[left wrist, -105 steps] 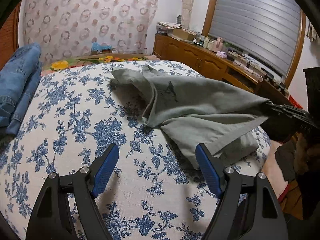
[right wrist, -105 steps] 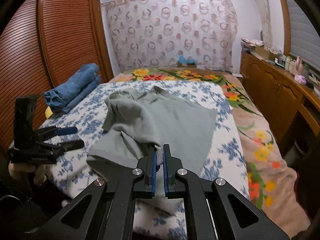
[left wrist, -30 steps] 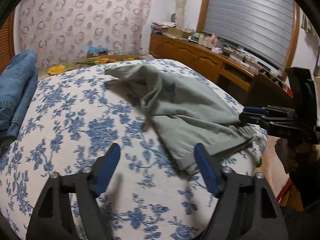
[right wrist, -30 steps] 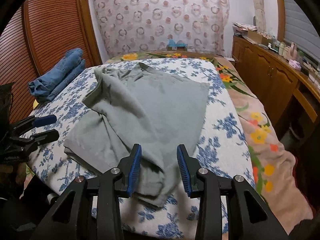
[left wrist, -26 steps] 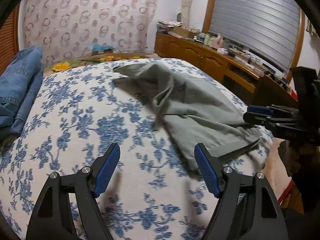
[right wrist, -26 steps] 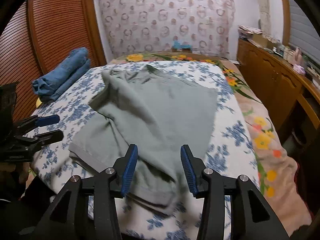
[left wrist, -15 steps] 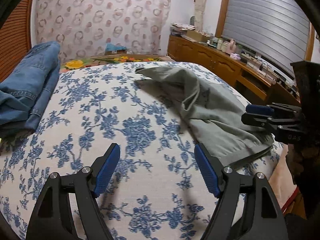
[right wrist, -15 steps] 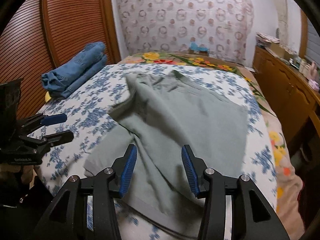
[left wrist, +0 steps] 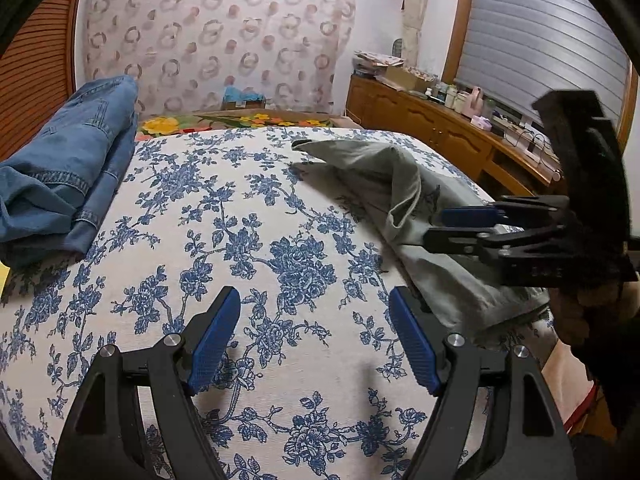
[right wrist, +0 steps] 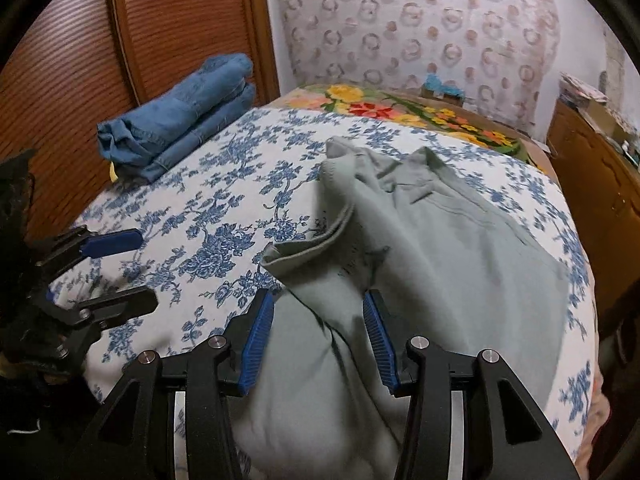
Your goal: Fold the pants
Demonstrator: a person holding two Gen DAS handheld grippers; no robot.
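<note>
Blue-flowered bedding [left wrist: 248, 240] was spread under both grippers. Grey-green pants [right wrist: 432, 248] lay rumpled between the parted right gripper [right wrist: 318, 340], unpinched. At ten o'clock, the left gripper [left wrist: 314, 338] was held wide apart over bare sheet; folded jeans [right wrist: 180, 128] lay farther at eleven.

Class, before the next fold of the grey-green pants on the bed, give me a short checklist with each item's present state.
1. Left claw open, empty: ok.
2. Right claw open over the pants, not gripping: ok.
3. Pants lie flat: not ok, an edge is rumpled and turned up.
4. Bare floral sheet beside the pants: ok.
5. Folded jeans lie apart: ok.
6. Near hem position: cannot tell.
</note>
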